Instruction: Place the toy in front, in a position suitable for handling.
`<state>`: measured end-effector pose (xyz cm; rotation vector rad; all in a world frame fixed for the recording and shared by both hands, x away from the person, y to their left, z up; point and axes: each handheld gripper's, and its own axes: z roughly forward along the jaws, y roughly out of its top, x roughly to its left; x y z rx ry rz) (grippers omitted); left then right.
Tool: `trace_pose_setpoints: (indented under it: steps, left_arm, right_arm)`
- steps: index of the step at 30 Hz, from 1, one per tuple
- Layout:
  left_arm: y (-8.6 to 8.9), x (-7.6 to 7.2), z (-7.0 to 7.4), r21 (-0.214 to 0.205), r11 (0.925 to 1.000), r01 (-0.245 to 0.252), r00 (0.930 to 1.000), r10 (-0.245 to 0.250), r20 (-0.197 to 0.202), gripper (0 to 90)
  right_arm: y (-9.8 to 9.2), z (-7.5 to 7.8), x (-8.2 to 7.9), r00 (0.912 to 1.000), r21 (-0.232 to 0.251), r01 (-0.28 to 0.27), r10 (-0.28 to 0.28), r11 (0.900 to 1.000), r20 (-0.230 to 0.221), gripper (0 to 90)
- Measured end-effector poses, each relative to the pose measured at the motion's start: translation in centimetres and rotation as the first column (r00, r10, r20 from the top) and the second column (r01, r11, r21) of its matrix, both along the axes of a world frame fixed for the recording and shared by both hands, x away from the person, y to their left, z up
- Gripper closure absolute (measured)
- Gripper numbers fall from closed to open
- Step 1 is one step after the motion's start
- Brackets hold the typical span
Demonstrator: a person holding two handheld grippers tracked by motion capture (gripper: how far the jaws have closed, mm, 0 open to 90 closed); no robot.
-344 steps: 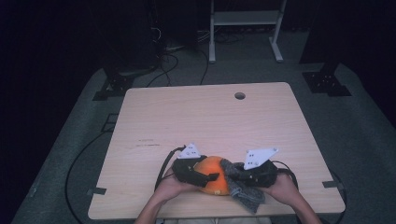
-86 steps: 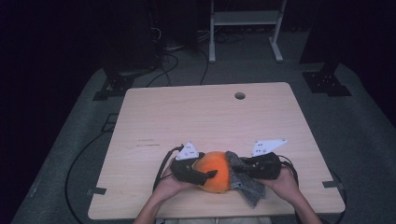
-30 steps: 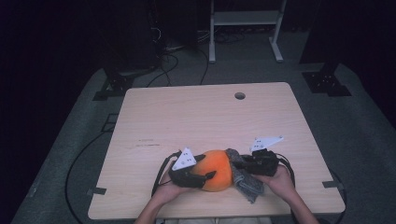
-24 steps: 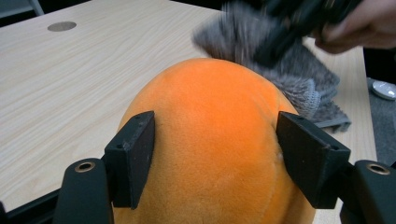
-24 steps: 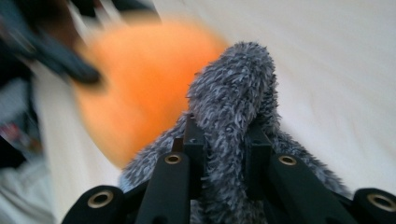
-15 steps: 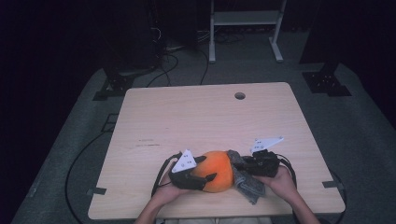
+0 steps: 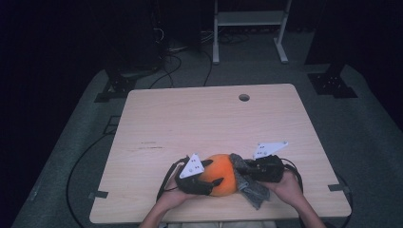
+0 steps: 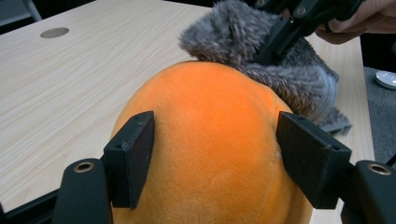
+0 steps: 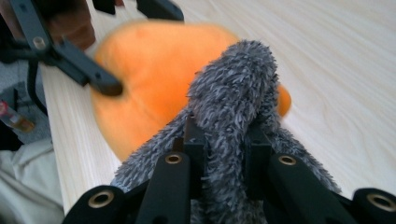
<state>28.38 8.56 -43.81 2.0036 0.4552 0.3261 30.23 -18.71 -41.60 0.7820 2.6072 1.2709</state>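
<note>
Your orange plush (image 8: 210,154) runs off the left gripper view's bottom edge and is blurred in the right gripper view. Grey furry cloth (image 9: 233,116) hides its far side.

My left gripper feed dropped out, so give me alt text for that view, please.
The left gripper clamps a round orange plush ball between its two black jaws. Beyond it, the right gripper pinches a grey fuzzy cloth lying against the ball, on a light wooden table.
</note>
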Motion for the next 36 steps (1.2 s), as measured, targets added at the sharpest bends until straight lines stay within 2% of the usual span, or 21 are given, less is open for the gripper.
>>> trace_pose_setpoints:
  steps: [1,2,4,5,6,7,9,11,13,15,17,19,21,23,25,26,28,30,31,33,36]
  left_arm:
    - [-0.1,0.0,0.0,0.000,1.0000,0.000,1.0000,0.000,0.001,29.5]
    - [-0.2,0.0,0.1,0.004,1.0000,-0.001,1.0000,0.001,0.003,29.3]
    - [-0.4,-0.1,0.1,0.009,1.0000,0.001,0.9999,-0.001,0.011,29.3]
    - [-0.5,-0.2,0.1,0.012,0.9999,0.001,0.9999,-0.001,0.015,29.2]
    - [-0.6,-0.3,0.1,0.008,1.0000,-0.003,0.9998,0.003,0.018,29.1]
    - [-0.6,-0.3,0.2,0.012,0.9999,-0.002,0.9998,0.002,0.021,28.8]
    - [-0.4,-0.3,0.4,0.010,0.9999,0.002,0.9998,-0.002,0.018,26.2]
    - [0.1,0.1,0.8,-0.024,0.9997,0.010,0.9999,-0.010,-0.014,20.4]
    - [0.8,0.5,1.0,-0.053,0.9986,-0.002,0.9985,-0.001,-0.056,16.6]
    - [0.9,0.8,0.6,-0.050,0.9987,-0.007,0.9971,0.003,-0.076,17.3]
    - [0.5,0.7,0.1,-0.042,0.9989,-0.019,0.9976,0.016,-0.067,23.2]
    - [0.0,0.5,0.3,-0.017,0.9996,-0.022,0.9986,0.022,-0.048,26.7]
    - [-0.5,0.3,0.3,-0.006,0.9998,-0.020,0.9991,0.020,-0.037,27.9]
    - [-0.9,0.1,0.3,-0.002,1.0000,0.000,0.9996,0.000,-0.029,28.0]
    - [-1.2,-0.1,0.3,-0.005,0.9999,0.016,0.9995,-0.016,-0.027,27.0]
    - [-1.1,-0.1,0.4,-0.001,0.9998,0.021,0.9995,-0.021,-0.024,24.9]
    - [-0.6,0.2,0.7,-0.023,0.9994,0.026,0.9982,-0.027,-0.053,19.2]
    - [-0.1,0.7,0.6,-0.044,0.9990,-0.004,0.9959,0.000,-0.091,15.9]
    - [-0.1,1.0,0.3,-0.045,0.9989,-0.012,0.9916,0.006,-0.129,13.3]
    - [-0.1,1.3,-0.1,-0.066,0.9976,-0.017,0.9860,0.006,-0.167,13.3]
    - [-0.3,1.0,0.0,-0.042,0.9987,-0.029,0.9904,0.023,-0.136,24.0]
  right_arm:
    - [-0.2,-0.1,-0.1,1.0000,0.002,0.001,-0.001,1.0000,-0.005,75.7]
    - [-0.3,0.2,-0.3,1.0000,0.025,-0.002,0.002,0.9997,-0.009,75.7]
    - [0.1,1.1,-0.7,0.9996,0.065,-0.029,0.028,0.9975,0.008,75.7]
    - [0.6,1.6,-1.0,0.9984,0.081,-0.047,0.045,0.9956,0.036,75.6]
    - [1.1,1.9,-1.2,0.9973,0.073,-0.057,0.054,0.9957,0.050,75.5]
    - [1.6,1.9,-1.2,0.9957,0.043,-0.067,0.064,0.9968,0.066,75.4]
    - [2.1,1.3,-1.2,0.9952,0.004,-0.067,0.066,0.9977,0.072,75.7]
    - [1.9,0.8,-1.0,0.9966,0.012,-0.063,0.062,0.9979,0.054,75.9]
    - [1.4,0.8,-1.0,0.9968,-0.006,-0.055,0.055,0.9985,0.058,75.9]
    - [0.9,0.6,-1.0,0.9976,-0.014,-0.042,0.043,0.9990,0.054,75.8]
    - [0.4,0.3,-0.8,0.9985,-0.037,-0.034,0.035,0.9987,0.042,75.8]
    - [0.0,0.3,-0.8,0.9988,-0.052,-0.030,0.032,0.9982,0.036,75.7]
    - [-0.2,1.1,-1.2,0.9976,-0.025,-0.037,0.038,0.9990,0.058,75.8]
    - [0.1,2.0,-1.6,0.9951,0.036,-0.063,0.060,0.9974,0.079,75.7]
    - [0.9,2.4,-1.8,0.9917,0.019,-0.077,0.074,0.9969,0.105,75.7]
    - [1.1,2.2,-1.7,0.9915,0.003,-0.079,0.078,0.9969,0.104,75.7]
    - [1.1,1.5,-1.4,0.9935,0.004,-0.078,0.077,0.9970,0.084,75.8]
    - [0.6,1.0,-1.3,0.9956,0.024,-0.065,0.064,0.9976,0.068,75.8]
    - [0.3,0.9,-1.4,0.9959,0.018,-0.062,0.061,0.9979,0.067,75.8]
    - [-0.2,0.7,-1.3,0.9959,0.011,-0.063,0.062,0.9980,0.066,75.8]
    - [-0.9,0.5,-1.1,0.9973,-0.032,-0.052,0.053,0.9981,0.050,75.8]
